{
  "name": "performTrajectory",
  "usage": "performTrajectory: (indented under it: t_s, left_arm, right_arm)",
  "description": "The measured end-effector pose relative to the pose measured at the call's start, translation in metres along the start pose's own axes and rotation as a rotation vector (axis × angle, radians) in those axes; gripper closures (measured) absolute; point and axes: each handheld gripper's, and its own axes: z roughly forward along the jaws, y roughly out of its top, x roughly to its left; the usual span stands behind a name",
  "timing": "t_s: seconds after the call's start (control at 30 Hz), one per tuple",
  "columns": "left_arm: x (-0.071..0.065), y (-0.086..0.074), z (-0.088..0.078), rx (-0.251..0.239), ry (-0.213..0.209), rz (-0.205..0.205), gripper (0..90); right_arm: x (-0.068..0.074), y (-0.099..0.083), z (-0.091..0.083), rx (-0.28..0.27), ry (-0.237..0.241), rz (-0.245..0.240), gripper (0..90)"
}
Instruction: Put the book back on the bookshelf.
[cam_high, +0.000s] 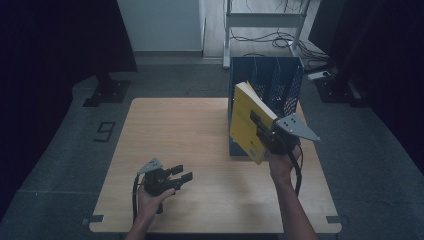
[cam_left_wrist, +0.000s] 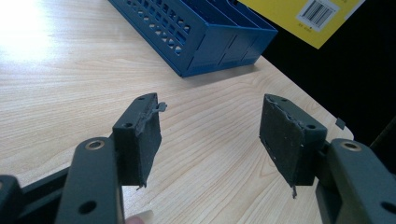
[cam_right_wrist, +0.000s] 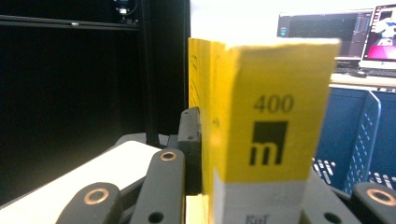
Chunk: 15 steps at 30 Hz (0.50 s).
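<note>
My left gripper (cam_high: 181, 173) sits low over the near left part of the table (cam_high: 165, 125) and its jaws stand wide apart with nothing between them — just bare wood under the pads (cam_left_wrist: 148, 140). It has no job right now, I think. Moving to the right, my right gripper (cam_high: 262, 131) has its jaws closed tight on the yellow book (cam_high: 248, 120), one jaw on each cover, and the book is up in the air, not touching the table. So the picking up is done. What is left, I think, is to put the book into the blue rack (cam_high: 272, 80) that stands at the far right side of the table, just behind the book. The book is not in a slot yet — it hangs in front of the rack, near its front wall. The book is tilted. Its long side runs from low and near me up and away, so its top leans left and back. In my right gripper view the spine (cam_right_wrist: 266, 135) faces the camera and stands almost straight up. I would guess the book must be turned a bit more upright and lined up with a slot before it goes down.
</note>
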Motion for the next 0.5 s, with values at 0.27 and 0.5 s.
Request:
performTrajectory:
  t_s: [0.27,0.5]
  left_arm:
    - [0.0,0.001,-0.001,-0.004,-0.002,-0.001,38.0]
    - [0.0,0.0,-0.001,-0.003,0.001,-0.002,38.0]
  right_arm:
    - [-0.004,0.0,0.006,0.01,-0.029,-0.007,74.5]
    - [-0.006,-0.002,0.012,0.003,-0.044,-0.016,74.5]
